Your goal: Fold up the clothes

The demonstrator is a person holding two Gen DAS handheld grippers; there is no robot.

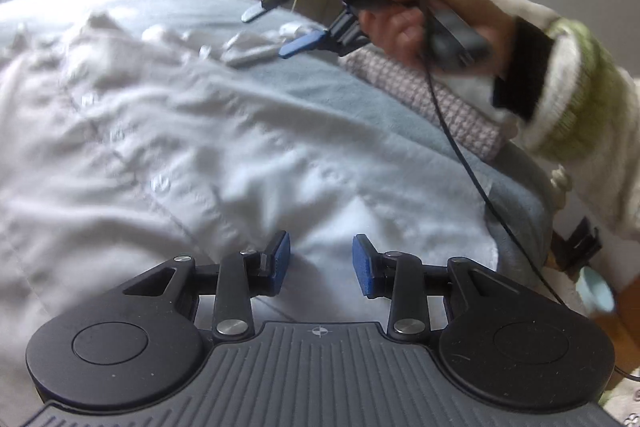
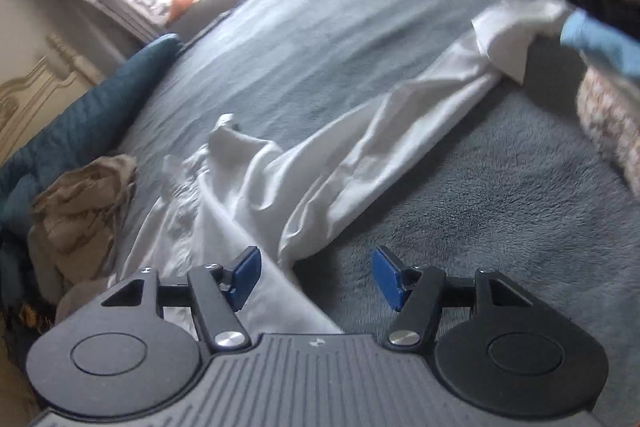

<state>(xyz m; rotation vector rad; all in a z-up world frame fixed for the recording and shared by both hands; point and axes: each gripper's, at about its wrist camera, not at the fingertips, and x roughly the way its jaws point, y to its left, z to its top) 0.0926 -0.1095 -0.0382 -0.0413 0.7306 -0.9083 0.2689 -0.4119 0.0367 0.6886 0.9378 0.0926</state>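
Note:
A crumpled white shirt (image 1: 160,131) lies spread over the grey-blue blanket (image 1: 312,79) on a bed. In the left wrist view, my left gripper (image 1: 320,263) hovers low over the shirt's near edge, its blue pads apart with nothing pinched between them. A hand (image 1: 440,19) holds my right gripper (image 1: 278,29) above the shirt's far side, open and empty. In the right wrist view, the right gripper (image 2: 316,275) stands wide open over the shirt's edge (image 2: 224,211). One long sleeve (image 2: 400,131) stretches away to the upper right.
A folded pink-checked cloth (image 1: 432,99) sits at the bed's right side, also seen in the right wrist view (image 2: 608,123) under a light blue item (image 2: 600,39). A crumpled beige garment (image 2: 80,211) and a teal quilt (image 2: 80,119) lie left. A black cable (image 1: 460,147) hangs from the right gripper.

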